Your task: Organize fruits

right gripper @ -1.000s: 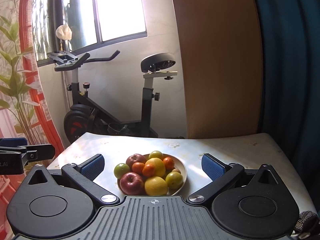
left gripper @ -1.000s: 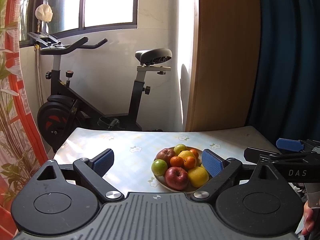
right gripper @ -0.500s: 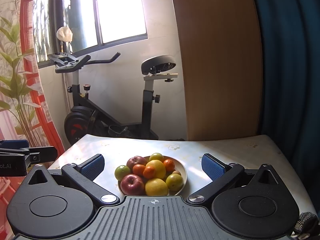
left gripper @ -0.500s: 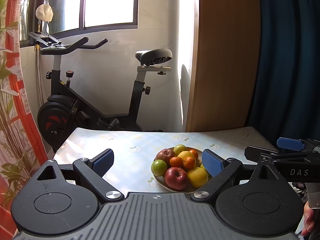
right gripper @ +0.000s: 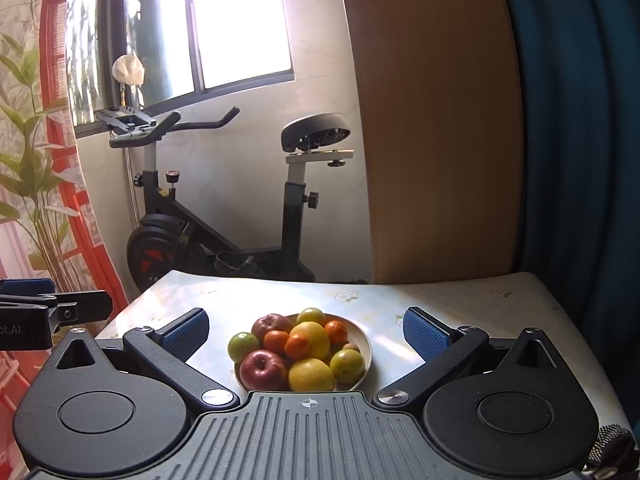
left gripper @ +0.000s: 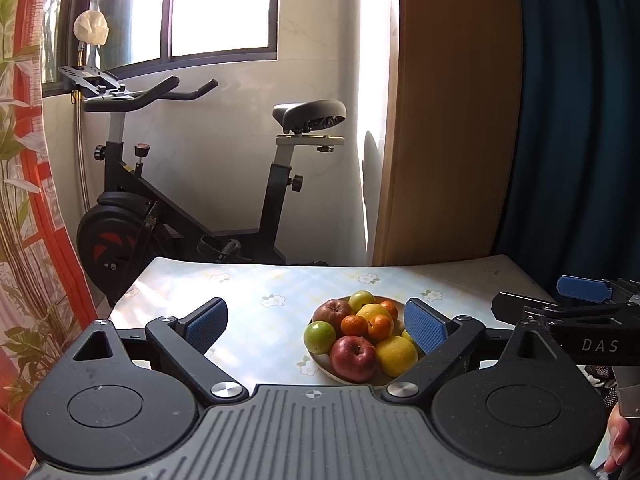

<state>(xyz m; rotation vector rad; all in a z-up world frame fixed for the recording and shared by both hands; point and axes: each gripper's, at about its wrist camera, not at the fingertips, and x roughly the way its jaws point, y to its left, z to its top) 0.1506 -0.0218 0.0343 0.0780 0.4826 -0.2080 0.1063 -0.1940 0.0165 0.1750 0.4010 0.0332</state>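
A white plate point(right gripper: 362, 338) piled with fruit sits mid-table: red apples point(right gripper: 262, 369), yellow lemons point(right gripper: 311, 374), small oranges point(right gripper: 297, 347) and green fruits point(right gripper: 242, 346). My right gripper point(right gripper: 306, 332) hovers before it, open, with the pile framed between its blue pads and nothing held. From the left wrist the plate point(left gripper: 324, 366) lies to the right, partly behind the right pad. My left gripper point(left gripper: 316, 326) is open and empty, over bare tablecloth. The other gripper point(left gripper: 576, 312) shows at that view's right edge.
The table point(left gripper: 260, 284) wears a pale floral cloth. Behind it stand an exercise bike point(left gripper: 192, 208), a wooden panel point(left gripper: 452, 120) and a dark blue curtain point(left gripper: 580, 120). A red patterned curtain point(left gripper: 24, 200) hangs at left. A hand point(left gripper: 620, 444) shows at lower right.
The right gripper has dropped slightly and edged nearer the plate, so the fruit sits lower between its pads. The left gripper has barely moved. Both stay open.
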